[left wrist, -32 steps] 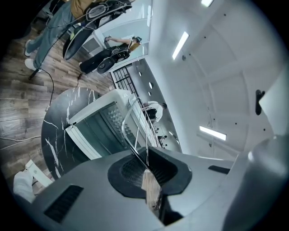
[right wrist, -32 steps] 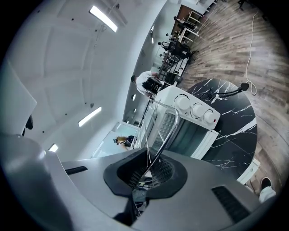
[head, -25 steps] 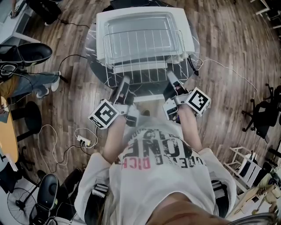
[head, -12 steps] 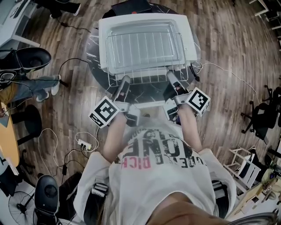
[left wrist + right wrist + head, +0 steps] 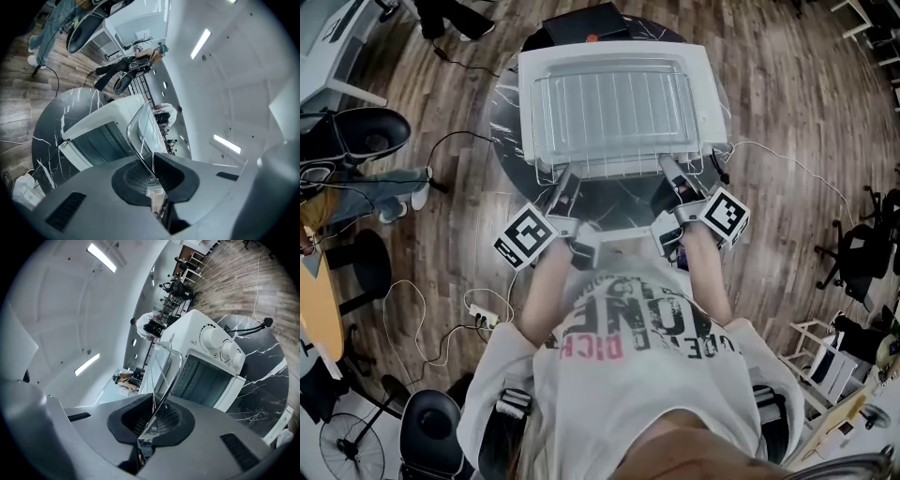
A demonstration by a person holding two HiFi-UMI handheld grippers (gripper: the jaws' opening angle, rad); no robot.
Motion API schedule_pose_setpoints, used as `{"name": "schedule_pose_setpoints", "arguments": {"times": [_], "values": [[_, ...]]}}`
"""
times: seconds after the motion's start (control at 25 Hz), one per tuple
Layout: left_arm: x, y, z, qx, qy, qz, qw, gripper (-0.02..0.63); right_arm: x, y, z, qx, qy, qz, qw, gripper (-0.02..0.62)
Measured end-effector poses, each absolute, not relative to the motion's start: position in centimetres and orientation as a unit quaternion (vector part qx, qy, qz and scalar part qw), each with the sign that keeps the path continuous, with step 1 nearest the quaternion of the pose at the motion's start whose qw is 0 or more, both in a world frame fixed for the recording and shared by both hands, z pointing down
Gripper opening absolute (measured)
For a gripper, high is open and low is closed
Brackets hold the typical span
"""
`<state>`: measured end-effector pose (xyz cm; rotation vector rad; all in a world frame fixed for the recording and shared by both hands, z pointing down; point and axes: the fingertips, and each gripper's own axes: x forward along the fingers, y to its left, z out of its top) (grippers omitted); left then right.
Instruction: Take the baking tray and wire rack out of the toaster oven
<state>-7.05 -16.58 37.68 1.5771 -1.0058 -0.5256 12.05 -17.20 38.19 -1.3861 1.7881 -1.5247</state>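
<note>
Left tongs (image 5: 151,174) clamped narrow on the wire rack (image 5: 138,154), a thin rod of its near edge pinched between the pads. Right tongs (image 5: 151,422) same, nearly closed on the rack's near edge, close to its rounded right corner. Head view: left tongs (image 5: 566,180) at the rack's near-left, right tongs (image 5: 671,169) at near-right, both pointing away from the person, marker cubes turned outward. Rack held about level, lying over the top of the white toaster oven (image 5: 713,94), out of the oven cavity. Baking tray (image 5: 614,103) stacked with the rack over the oven top; can't tell which is uppermost. Oven's glass door (image 5: 202,378) looks closed, two white knobs (image 5: 213,338) at its right side. Oven sits on a round black marble-look bench (image 5: 501,112), a black cable (image 5: 253,327) lying on the bench right of the oven. Around it wood floor (image 5: 787,94), black office chair (image 5: 356,117) far left, white power strip (image 5: 483,300) with cords on the floor near left.
</note>
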Motion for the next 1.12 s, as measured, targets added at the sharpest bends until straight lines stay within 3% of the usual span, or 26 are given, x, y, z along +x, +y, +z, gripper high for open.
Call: {"name": "schedule_pose_setpoints", "arguments": {"times": [1.12], "values": [[-7.3, -18.5, 37.1, 0.699, -0.388, -0.236, 0.553, 0.014, 11.8, -18.8, 37.7, -0.496, 0.652, -0.525, 0.232, 0.008]]}}
